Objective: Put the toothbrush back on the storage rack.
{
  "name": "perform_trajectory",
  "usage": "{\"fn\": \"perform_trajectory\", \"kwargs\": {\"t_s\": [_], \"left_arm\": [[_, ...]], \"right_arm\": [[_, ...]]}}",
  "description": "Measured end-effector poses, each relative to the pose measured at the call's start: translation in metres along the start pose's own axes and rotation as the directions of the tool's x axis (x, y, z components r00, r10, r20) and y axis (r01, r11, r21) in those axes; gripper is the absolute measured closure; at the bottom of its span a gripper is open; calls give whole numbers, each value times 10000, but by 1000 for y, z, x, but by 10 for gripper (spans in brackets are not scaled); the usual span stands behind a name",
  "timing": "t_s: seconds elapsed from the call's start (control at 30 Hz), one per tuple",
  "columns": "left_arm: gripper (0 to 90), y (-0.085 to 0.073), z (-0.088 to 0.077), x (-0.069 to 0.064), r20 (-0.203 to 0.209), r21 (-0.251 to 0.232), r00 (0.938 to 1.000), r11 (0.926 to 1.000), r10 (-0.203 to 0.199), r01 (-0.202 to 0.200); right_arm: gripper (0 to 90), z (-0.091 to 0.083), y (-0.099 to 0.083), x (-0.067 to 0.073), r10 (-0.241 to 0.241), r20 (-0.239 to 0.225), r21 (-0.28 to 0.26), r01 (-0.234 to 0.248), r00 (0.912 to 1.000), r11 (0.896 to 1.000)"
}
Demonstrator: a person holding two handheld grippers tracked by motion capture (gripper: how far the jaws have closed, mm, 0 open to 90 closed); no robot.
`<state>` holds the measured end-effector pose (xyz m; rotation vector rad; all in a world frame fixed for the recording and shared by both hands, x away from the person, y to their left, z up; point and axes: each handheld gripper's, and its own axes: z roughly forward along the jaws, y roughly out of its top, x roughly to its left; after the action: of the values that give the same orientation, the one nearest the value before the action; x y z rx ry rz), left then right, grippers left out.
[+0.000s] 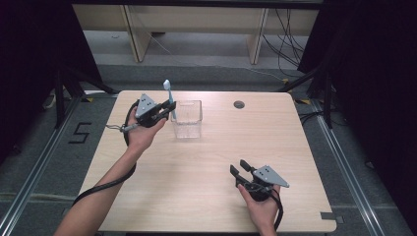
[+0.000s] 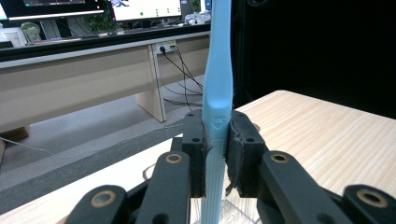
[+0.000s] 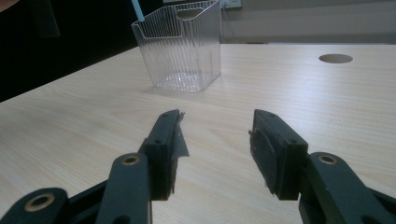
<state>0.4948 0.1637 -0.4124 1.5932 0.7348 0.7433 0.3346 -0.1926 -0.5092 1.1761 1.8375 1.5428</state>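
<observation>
At the near right of the wooden table (image 1: 206, 196), the right gripper (image 1: 238, 166) rests low, jaws spread and empty. Farther off at the left, the left gripper (image 1: 169, 109) clamps a light blue toothbrush (image 1: 169, 96) upright, just beside the left rim of a clear plastic container (image 1: 187, 119).

I'm working in a lab or office test bay. My wooden counter (image 1: 206, 167) sits between black curtains (image 1: 34, 64) on a grey floor with rails (image 1: 29, 182) and a taped "5" (image 1: 79, 132). Beyond it are desks (image 1: 196, 24) with loose cables (image 1: 287, 44) and lit monitors (image 2: 93, 8).
</observation>
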Motion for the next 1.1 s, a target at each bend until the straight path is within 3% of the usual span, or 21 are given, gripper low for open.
{"fn": "perform_trajectory", "kwargs": {"t_s": [0.03, 0.07, 0.17, 0.3, 0.4, 0.43, 0.53, 0.6, 0.7, 0.87, 0.93, 0.97, 1.07, 1.1], "left_arm": [[781, 0, 0, 0, 0, 26, 10000, 10000, -20, 20], [781, 0, 0, 0, 0, 67, 10000, 10000, -33, 33], [781, -2, 0, -1, -29, 185, 10000, 9998, -62, 62], [780, -5, 1, 0, -64, 376, 10000, 9993, -64, 66], [781, -6, 1, -1, -81, 410, 9999, 9991, -75, 78], [781, -6, 1, -1, -78, 445, 9999, 9990, -81, 85], [781, -8, 1, -1, -110, 603, 9999, 9981, -117, 123], [780, -9, 1, -1, -121, 707, 9998, 9974, -126, 134], [780, -11, 1, -2, -126, 798, 9998, 9967, -147, 157], [780, -14, 3, -2, -141, 939, 9997, 9954, -194, 207], [780, -16, 3, -2, -159, 991, 9997, 9948, -204, 219], [780, -16, 3, -3, -178, 1012, 9996, 9946, -198, 215], [780, -19, 4, -3, -188, 1078, 9994, 9937, -275, 294], [781, -20, 4, -3, -189, 1124, 9994, 9932, -277, 297]], "right_arm": [[531, 0, 0, -1, -177, 54, -43, 177, 9998, 9998], [532, 0, 0, 1, 168, 12, 43, -168, 9999, 9998], [532, -1, 0, -1, -207, 161, 130, 205, 9997, 9997], [532, 0, 0, 0, 15, -26, 23, -15, 10000, 10000], [532, 0, 0, -1, -214, 72, -29, 214, 9997, 9998], [532, 0, 0, 1, 124, 18, 39, -124, 9999, 9999], [532, 0, -1, -1, -155, 68, 8, 155, 9999, 9999], [532, 1, -1, 0, 53, 5, 26, -53, 10000, 10000], [531, 1, -1, -2, -257, 63, -79, 257, 9997, 9996], [530, 2, -1, -1, -69, -62, 20, 69, 10000, 10000], [529, 0, -1, -1, -60, 89, 282, 57, 9999, 9996], [528, 0, -1, -2, -290, 226, 255, 285, 9993, 9993], [527, 1, -2, -1, -77, 68, 241, 75, 9999, 9997], [527, 2, -2, -2, -270, 89, 74, 270, 9996, 9996]]}}
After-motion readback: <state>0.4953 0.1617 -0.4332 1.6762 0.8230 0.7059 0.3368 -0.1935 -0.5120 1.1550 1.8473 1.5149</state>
